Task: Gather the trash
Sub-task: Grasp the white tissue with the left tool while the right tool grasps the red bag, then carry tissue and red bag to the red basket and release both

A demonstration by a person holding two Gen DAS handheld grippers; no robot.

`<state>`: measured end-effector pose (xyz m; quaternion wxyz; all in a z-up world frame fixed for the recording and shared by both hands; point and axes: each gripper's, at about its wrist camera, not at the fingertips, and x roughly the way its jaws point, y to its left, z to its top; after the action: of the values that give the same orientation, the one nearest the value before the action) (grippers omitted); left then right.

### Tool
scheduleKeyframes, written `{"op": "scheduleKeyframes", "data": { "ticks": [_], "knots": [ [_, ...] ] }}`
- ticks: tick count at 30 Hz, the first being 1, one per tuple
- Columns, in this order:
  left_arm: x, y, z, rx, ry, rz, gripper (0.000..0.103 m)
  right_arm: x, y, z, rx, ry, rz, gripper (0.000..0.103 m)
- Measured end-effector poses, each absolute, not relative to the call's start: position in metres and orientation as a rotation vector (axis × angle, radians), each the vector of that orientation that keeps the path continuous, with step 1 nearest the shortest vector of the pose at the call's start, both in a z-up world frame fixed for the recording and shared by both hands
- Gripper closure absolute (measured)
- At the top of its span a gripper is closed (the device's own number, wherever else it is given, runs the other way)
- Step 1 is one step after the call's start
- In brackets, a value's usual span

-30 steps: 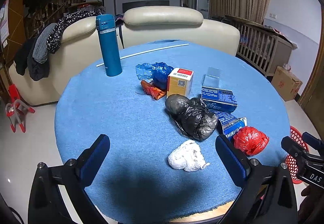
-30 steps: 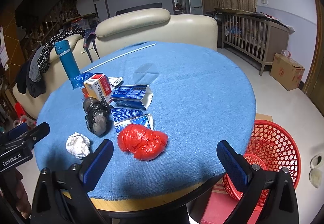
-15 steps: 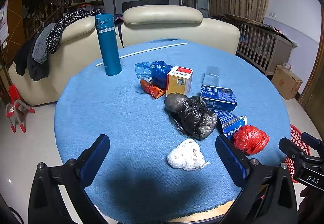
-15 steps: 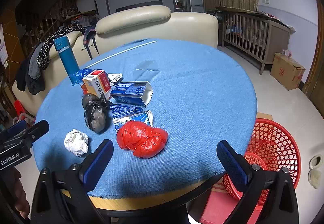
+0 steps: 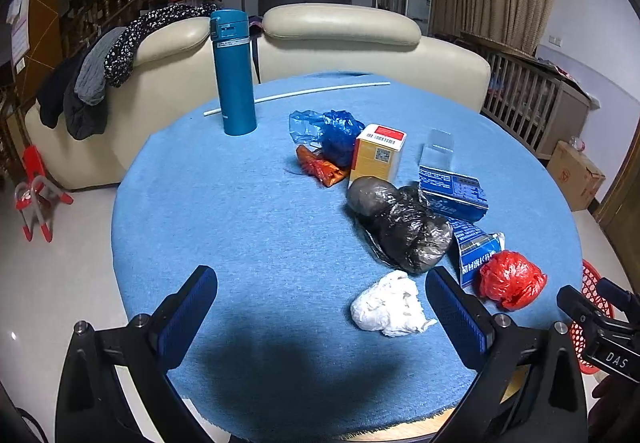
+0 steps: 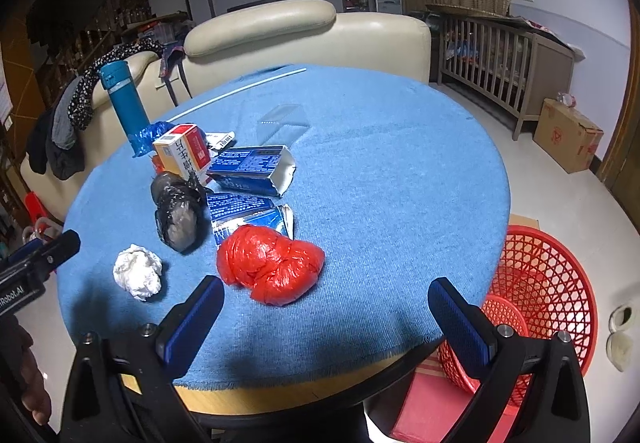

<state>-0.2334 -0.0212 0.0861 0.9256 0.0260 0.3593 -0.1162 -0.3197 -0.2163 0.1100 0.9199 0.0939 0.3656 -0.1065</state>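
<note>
I have both the left hand-held gripper (image 5: 320, 317) and right hand-held gripper (image 6: 326, 323) spread wide and empty, so nothing is collected: red bag (image 6: 270, 269), white wad (image 5: 390, 305) and black bag (image 5: 404, 231) sit mid-frame on the worktop (image 6: 400, 171), red basket (image 6: 548, 303) lower right.

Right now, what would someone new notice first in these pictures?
Probably the red bag, bright against the blue table, at its near edge ahead of the open right tool. Behind it lie a black bag, torn blue packets and a white wad; a red basket stands on the floor at right.
</note>
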Motion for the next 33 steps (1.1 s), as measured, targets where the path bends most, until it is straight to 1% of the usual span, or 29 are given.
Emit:
{"op": "scheduleKeyframes", "data": {
  "ticks": [7, 15, 16, 17, 19, 20, 24, 28, 29, 30, 31, 33],
  "knots": [
    [-0.227, -0.019, 0.068, 0.045, 0.775, -0.236, 0.000, -0.286, -0.213, 0.091, 0.149, 0.799, -0.179, 0.000],
    [-0.223, -0.026, 0.051, 0.057, 0.826, -0.261, 0.000, -0.247, -0.208, 0.070, 0.166, 0.853, -0.092, 0.000],
    [-0.223, -0.029, 0.050, 0.065, 0.831, -0.269, 0.000, -0.245, -0.208, 0.068, 0.173, 0.850, -0.084, 0.003],
    [-0.223, -0.032, 0.048, 0.072, 0.834, -0.276, 0.000, -0.245, -0.208, 0.068, 0.183, 0.844, -0.075, 0.007],
    [-0.222, -0.039, 0.045, 0.087, 0.844, -0.291, 0.000, -0.244, -0.210, 0.065, 0.218, 0.847, -0.043, 0.043],
    [-0.222, -0.043, 0.044, 0.094, 0.847, -0.297, 0.000, -0.245, -0.210, 0.064, 0.225, 0.845, -0.039, 0.043],
    [-0.219, -0.057, 0.041, 0.122, 0.859, -0.321, 0.000, -0.251, -0.213, 0.065, 0.251, 0.838, -0.009, 0.052],
    [-0.212, -0.069, 0.027, 0.148, 0.903, -0.336, 0.000, -0.265, -0.220, 0.071, 0.298, 0.806, -0.005, 0.052],
    [-0.212, -0.071, 0.024, 0.155, 0.910, -0.336, 0.010, -0.269, -0.222, 0.073, 0.310, 0.798, -0.005, 0.052],
    [-0.211, -0.073, 0.021, 0.165, 0.921, -0.341, 0.022, -0.273, -0.223, 0.075, 0.318, 0.793, -0.005, 0.052],
    [-0.210, -0.076, 0.016, 0.171, 0.950, -0.359, 0.057, -0.277, -0.224, 0.076, 0.325, 0.785, -0.005, 0.052],
    [-0.214, -0.078, 0.019, 0.184, 0.938, -0.367, 0.059, -0.284, -0.225, 0.079, 0.338, 0.777, -0.006, 0.052]
  ]
}}
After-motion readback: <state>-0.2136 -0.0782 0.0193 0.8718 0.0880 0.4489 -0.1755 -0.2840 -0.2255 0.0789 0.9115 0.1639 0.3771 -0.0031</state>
